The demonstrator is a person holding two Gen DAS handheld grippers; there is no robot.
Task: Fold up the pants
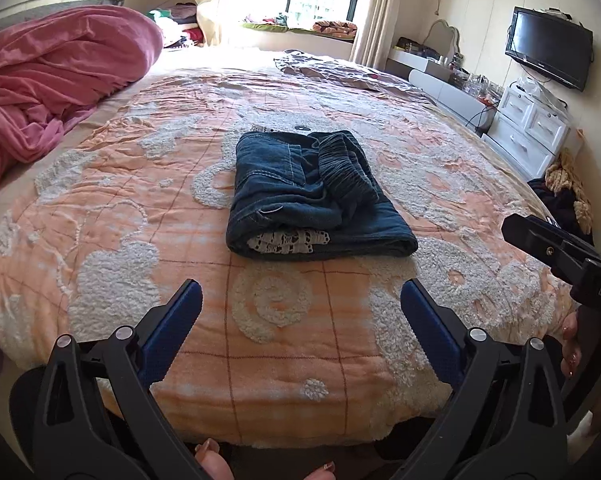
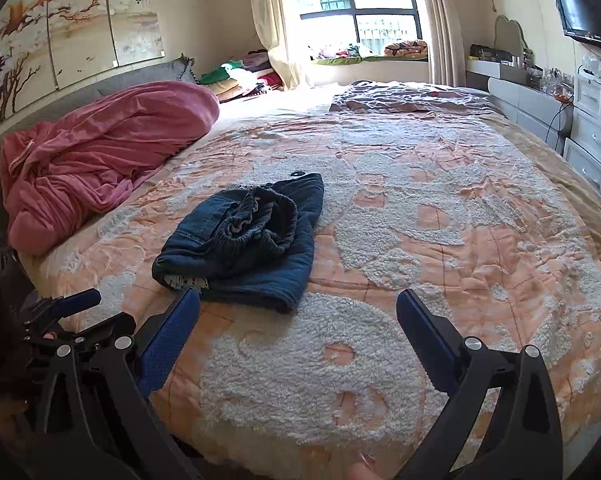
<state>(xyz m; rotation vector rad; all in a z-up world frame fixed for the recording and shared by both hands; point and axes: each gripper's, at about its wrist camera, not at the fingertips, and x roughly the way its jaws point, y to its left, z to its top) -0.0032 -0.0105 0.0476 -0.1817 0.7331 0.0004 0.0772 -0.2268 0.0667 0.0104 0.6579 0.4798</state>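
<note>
Dark blue denim pants (image 1: 308, 196) lie folded into a compact bundle on the orange and white bedspread (image 1: 180, 220), elastic waistband on top, a strip of white lace showing at the near edge. They also show in the right wrist view (image 2: 248, 240). My left gripper (image 1: 300, 296) is open and empty, held back from the pants near the bed's front edge. My right gripper (image 2: 298, 304) is open and empty, its left fingertip (image 2: 188, 300) close to the bundle's near edge. The right gripper's body shows at the right of the left wrist view (image 1: 560, 252).
A crumpled pink blanket (image 1: 48, 80) lies at the left of the bed. A grey-brown cloth (image 1: 340, 68) lies at the far end. White drawers (image 1: 532, 128) and a wall TV (image 1: 548, 46) stand at the right. A small black ring (image 2: 298, 174) lies behind the pants.
</note>
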